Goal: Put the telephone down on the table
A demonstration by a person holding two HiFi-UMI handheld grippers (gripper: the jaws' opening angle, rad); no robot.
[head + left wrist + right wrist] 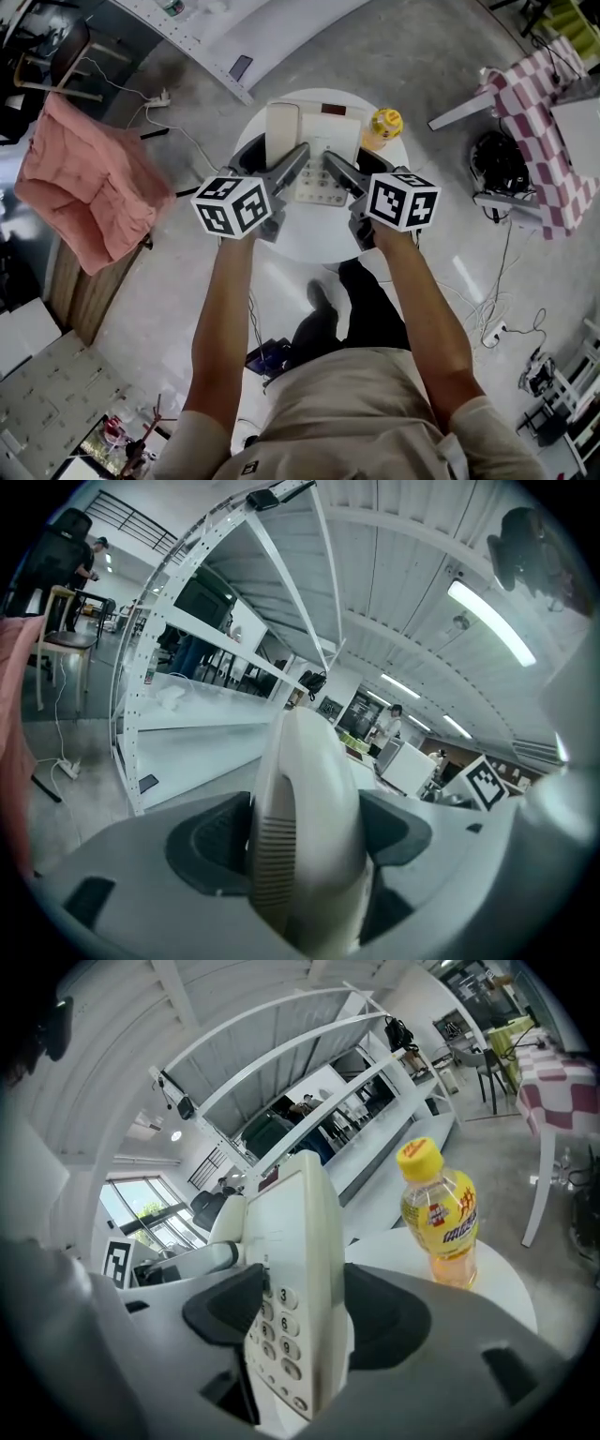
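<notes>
On your far left a pink cloth [89,183] hung over a chair, and a long white rack [211,42] ran across the grey floor [441,84] beyond it. A white lead lay on the floor between the two. Strip lights [492,621] lined the ceiling, and a few people stood far back in the hall.

The round white surface [309,246] stood straight ahead of you, below both outstretched arms. Your left gripper [305,841] was closed on the cream handset [300,761], a dark pad pressed to each side of it. The handset lay along the left side of the phone [328,141], which sat over the middle of the surface; no view showed whether its underside touched the top.

Your right gripper [300,1321] was clamped on the phone's body, with the number keys just inside its left pad. Right of the phone a bottle [384,125] with a yellow cap stood upright on the surface, near its rim and apart from the phone.

Further right, a pink-and-white checked cloth [548,131] covered a table well clear of the surface. Loose cables [497,319] trailed over the floor below it. Tall windows [141,1208] showed at the far wall in the right gripper view.
</notes>
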